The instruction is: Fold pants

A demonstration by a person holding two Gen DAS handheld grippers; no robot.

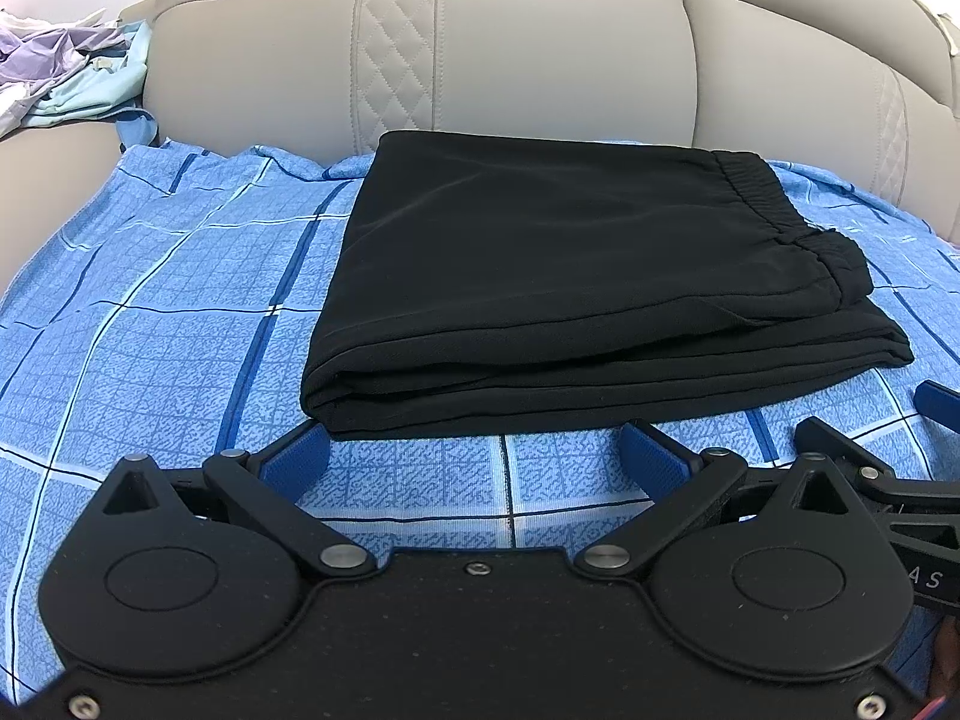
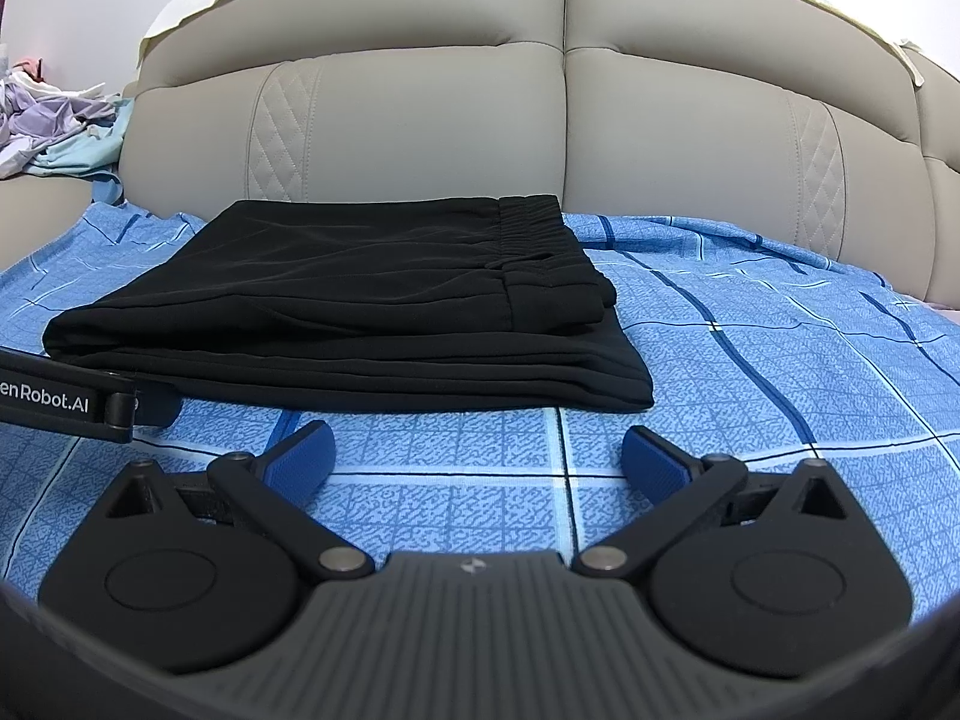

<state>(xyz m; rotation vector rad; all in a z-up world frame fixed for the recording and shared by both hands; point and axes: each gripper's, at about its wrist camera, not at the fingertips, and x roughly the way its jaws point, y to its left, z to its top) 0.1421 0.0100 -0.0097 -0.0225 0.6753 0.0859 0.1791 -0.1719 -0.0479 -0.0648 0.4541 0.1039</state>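
Nearest in the left wrist view, the left gripper (image 1: pixel 474 456) is seen with its blue pads spread wide and nothing held. Directly ahead, the folded black pants (image 1: pixel 576 276) lie on the blue checked sheet (image 1: pixel 150 312), their long axis running left to right, the near folded edge just beside the left pad.

From the right wrist view, the right gripper (image 2: pixel 477 456) is likewise spread and empty. The pants (image 2: pixel 336 312) are set ahead and leftward, slightly farther off; folding is judged essentially finished.
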